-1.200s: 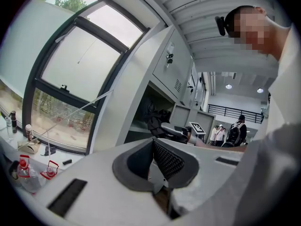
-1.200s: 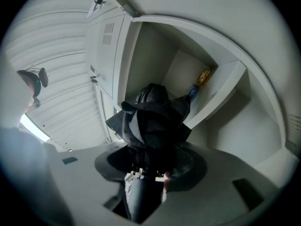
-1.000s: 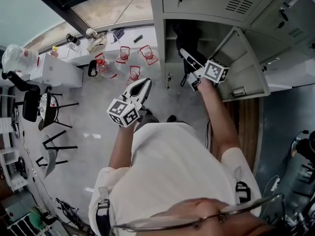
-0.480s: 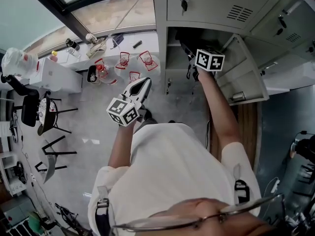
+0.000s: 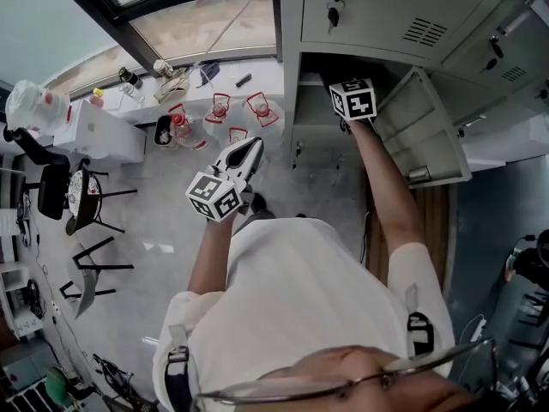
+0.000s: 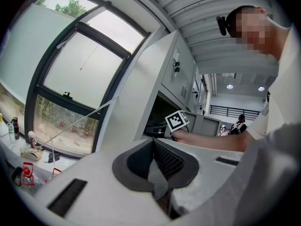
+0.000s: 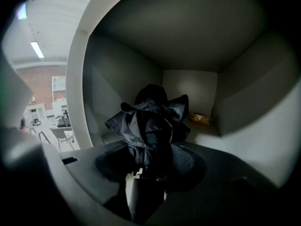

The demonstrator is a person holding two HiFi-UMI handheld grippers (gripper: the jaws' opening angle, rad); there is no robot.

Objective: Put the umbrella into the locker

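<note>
In the right gripper view a folded black umbrella [image 7: 151, 119] sticks out ahead of my right gripper [image 7: 151, 149], which is shut on its lower end. The umbrella's bunched top points into the open grey locker compartment [image 7: 188, 46]. From the head view only the right gripper's marker cube [image 5: 353, 99] shows at the compartment's mouth [image 5: 313, 101]; its jaws and the umbrella are hidden inside. My left gripper [image 5: 254, 144] hangs in the air left of the lockers, shut and holding nothing. In the left gripper view its tips [image 6: 154, 142] meet.
The locker door [image 5: 420, 131] stands swung open to the right of my right arm. A small orange packet [image 7: 201, 118] lies at the back of the compartment. Keys [image 5: 333, 9] hang in the door above. Red wire stands [image 5: 236, 110] and chairs [image 5: 90, 196] are on the floor at left.
My right gripper has rolled and gone further up into the locker opening, so the umbrella has dropped out of the head view. The left gripper has hardly moved.
</note>
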